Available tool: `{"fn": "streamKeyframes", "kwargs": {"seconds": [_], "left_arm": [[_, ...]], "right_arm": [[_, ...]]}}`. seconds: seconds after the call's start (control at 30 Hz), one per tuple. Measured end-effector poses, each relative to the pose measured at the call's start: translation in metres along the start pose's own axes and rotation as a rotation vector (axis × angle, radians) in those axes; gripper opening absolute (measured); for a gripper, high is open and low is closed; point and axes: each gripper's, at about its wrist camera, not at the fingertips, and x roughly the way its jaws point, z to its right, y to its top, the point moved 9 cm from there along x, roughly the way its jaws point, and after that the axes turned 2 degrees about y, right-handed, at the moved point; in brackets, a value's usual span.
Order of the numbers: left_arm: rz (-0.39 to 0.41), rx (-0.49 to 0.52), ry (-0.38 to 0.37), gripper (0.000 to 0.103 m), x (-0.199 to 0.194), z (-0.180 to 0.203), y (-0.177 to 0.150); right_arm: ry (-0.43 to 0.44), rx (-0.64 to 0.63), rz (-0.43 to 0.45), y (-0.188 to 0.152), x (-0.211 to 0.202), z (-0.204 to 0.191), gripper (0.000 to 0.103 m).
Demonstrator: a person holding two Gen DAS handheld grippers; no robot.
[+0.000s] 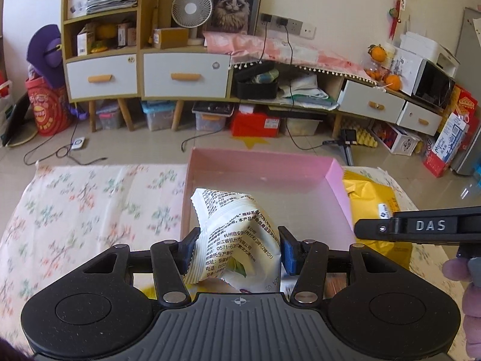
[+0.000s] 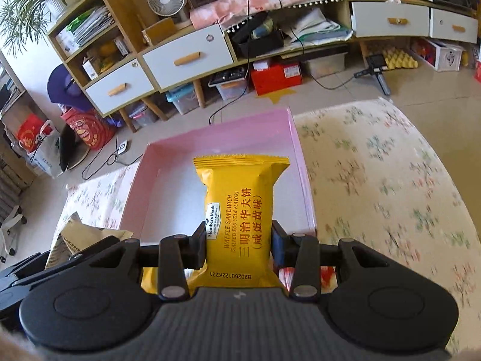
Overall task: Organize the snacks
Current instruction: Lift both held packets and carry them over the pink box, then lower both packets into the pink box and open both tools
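My left gripper [image 1: 237, 248] is shut on a white snack packet [image 1: 234, 231] with black print, held over the near edge of the open pink box [image 1: 264, 177]. My right gripper [image 2: 239, 248] is shut on a yellow waffle sandwich packet [image 2: 240, 207], held above the near end of the same pink box [image 2: 168, 180]. The box floor in view is bare. The right gripper's black side [image 1: 421, 225] and its yellow packet [image 1: 369, 198] show at the right of the left wrist view. The left gripper's side [image 2: 45, 261] and white packet [image 2: 78, 234] show at lower left of the right wrist view.
The box lies on a floral cloth [image 1: 90, 198] that covers the table [image 2: 375, 180]. Beyond the table's far edge are the tiled floor [image 1: 144, 147] with cables, low cabinets with white drawers [image 1: 185, 75], storage bins and a red box [image 2: 276, 76].
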Motion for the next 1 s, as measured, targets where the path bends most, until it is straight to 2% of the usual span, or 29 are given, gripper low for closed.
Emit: {"fn": "streamKeyframes", "kwargs": {"seconds": [0.33,0.67,0.77,0.83,0.87,0.93,1.0], "left_arm": [[-0.008,0.039,0.035,0.050,0.046,-0.002,0.004],[-0.043,0.065,0.064,0.051,0.073,-0.003,-0.001],[-0.040,0.062,0.061,0.055,0.074,-0.003,-0.002],[-0.040,0.068,0.055,0.061,0.073,-0.001,-0.002],[-0.033,0.072,0.057,0.067,0.072,-0.001,-0.002],[-0.019,0.077,0.056,0.073,0.067,0.001,-0.001],[-0.022,0.077,0.049,0.078,0.062,0.002,-0.001]], "right_arm": [[-0.004,-0.002,0.016,0.016,0.041,0.001,0.037],[-0.008,-0.016,-0.008,0.012,0.061,0.002,0.038],[-0.007,-0.013,-0.011,0.013,0.060,0.002,0.041],[-0.003,-0.006,-0.001,0.013,0.057,0.003,0.042],[0.003,0.000,0.004,0.015,0.056,0.002,0.052],[0.007,0.009,0.021,0.018,0.051,0.003,0.062],[0.004,0.006,0.026,0.020,0.047,0.004,0.062]]}}
